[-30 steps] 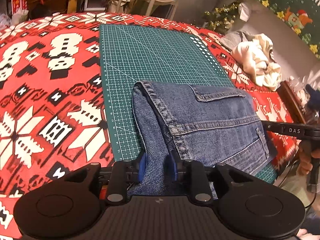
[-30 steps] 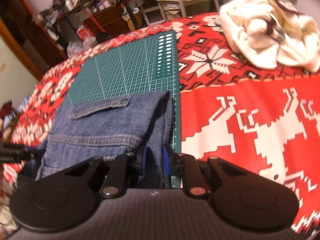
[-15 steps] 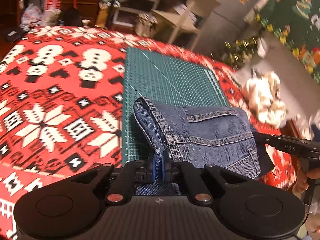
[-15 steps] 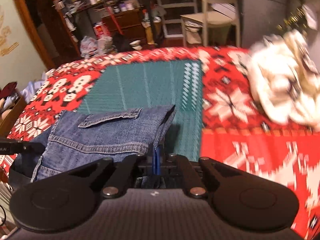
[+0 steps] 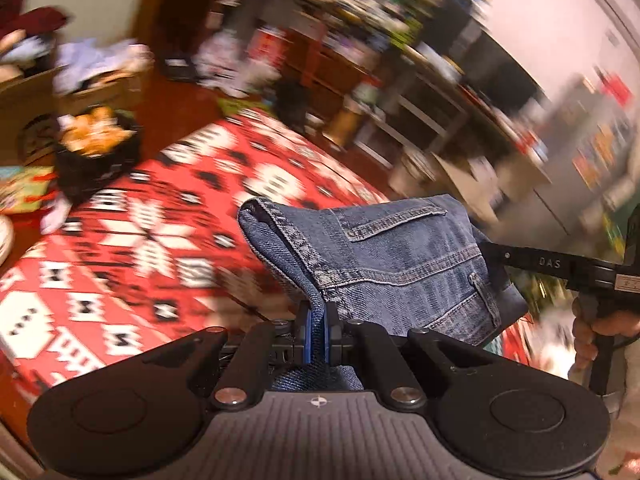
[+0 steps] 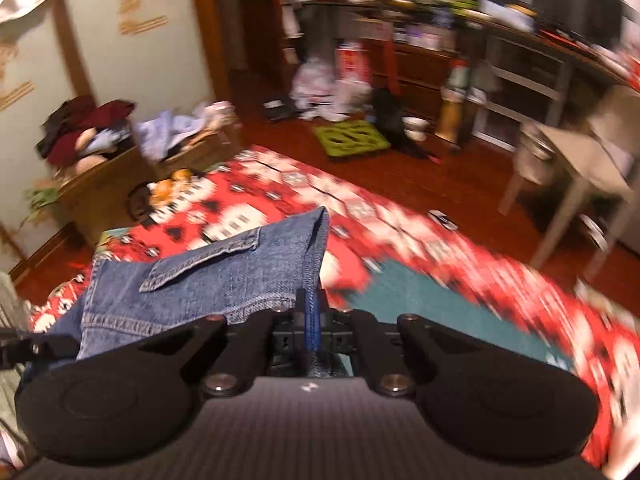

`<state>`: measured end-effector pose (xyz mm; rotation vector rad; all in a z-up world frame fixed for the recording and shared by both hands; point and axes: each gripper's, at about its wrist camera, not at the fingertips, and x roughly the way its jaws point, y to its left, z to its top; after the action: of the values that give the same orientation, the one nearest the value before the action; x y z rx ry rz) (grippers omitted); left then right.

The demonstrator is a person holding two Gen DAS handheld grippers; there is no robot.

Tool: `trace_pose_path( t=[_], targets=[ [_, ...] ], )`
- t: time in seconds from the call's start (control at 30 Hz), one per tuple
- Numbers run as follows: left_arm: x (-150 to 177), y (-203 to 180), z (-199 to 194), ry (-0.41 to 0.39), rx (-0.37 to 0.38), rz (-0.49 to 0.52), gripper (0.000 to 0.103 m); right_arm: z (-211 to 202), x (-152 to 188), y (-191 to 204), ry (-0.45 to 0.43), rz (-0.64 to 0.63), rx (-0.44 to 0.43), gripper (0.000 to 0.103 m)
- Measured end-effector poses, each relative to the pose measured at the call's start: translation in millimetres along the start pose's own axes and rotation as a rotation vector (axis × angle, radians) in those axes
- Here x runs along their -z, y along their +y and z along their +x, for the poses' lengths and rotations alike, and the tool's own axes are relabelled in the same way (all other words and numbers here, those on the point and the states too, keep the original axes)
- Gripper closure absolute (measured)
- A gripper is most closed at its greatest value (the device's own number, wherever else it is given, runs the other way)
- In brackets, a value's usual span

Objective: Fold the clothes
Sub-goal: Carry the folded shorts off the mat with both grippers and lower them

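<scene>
**A:** Left wrist view. What are the failure modes?

**B:** The left gripper (image 5: 316, 326) is clamped on a thin fold of the folded jeans (image 5: 400, 264), with the blue pads pinching denim at the near edge. The bundle hangs clear of the red patterned cloth (image 5: 120, 240) on the counter. Likely fault: the layers slide apart, because only an edge is pinched and the thick stack projects unsupported toward 12 o'clock. The frame is heavily blurred, which suggests fast travel; a swing could shake the fold open.

**A:** And the garment's condition?

**B:** Dark blue denim, folded into a compact block. A pocket flap sits at 1 o'clock, a stitched seam runs diagonally, and a rolled edge faces 10 o'clock. The right gripper (image 5: 496, 252) meets the far side at 3 o'clock, held by a hand (image 5: 596, 332).

**A:** Right wrist view?

**B:** The right gripper is shut tight on the denim's right edge. The jeans extend toward 10 o'clock, above the cloth; the green mat (image 6: 420, 312) lies at 3 o'clock. Risk: the two grippers may separate unevenly and stretch or twist the block. The grip is narrow, so the fabric could pull free.
</scene>
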<state>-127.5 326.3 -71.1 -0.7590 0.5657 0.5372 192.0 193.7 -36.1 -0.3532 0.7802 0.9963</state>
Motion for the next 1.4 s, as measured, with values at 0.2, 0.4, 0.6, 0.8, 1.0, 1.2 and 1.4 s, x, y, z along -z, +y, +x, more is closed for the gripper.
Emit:
trace_pose_path(
  t=[0.2,0.4,0.6,0.8,1.0,1.2,1.4],
  targets=[
    [-18.2,27.8,2.7,-0.068,-0.105,-0.105,0.097,86.5,-79.6,60.4,0.047,-0.142,-0.094,0.102],
    [-28.8,46.7,8.9,-0.122,-0.181,-0.167,0.097,167.2,-122.1,114.5,0.094,-0.217,-0.153,0.102],
    [-39.6,65.5,16.4,-0.123,-0.199,-0.224,0.097,222.7,-133.8,146.7,0.116,-0.238,-0.183,0.102],
    [-33.2,79.1,31.4,-0.067,-0.184,-0.262,0.097,268.8,-125.1,147.7,0.158,-0.219,-0.172,0.102],
    [-23.4,93.1,30.3,-0.036,-0.145,-0.261,0.094,295.4,-99.7,137.9,0.158,-0.187,-0.146,0.097],
    [-19.0,98.6,6.0,-0.058,-0.14,-0.186,0.092,256.8,-97.1,129.3,0.093,-0.165,-0.139,0.082],
    [-9.8,107.6,-16.1,-0.047,-0.152,-0.083,0.092,177.8,-57.8,140.0,0.057,-0.207,-0.157,0.079]
  ],
)
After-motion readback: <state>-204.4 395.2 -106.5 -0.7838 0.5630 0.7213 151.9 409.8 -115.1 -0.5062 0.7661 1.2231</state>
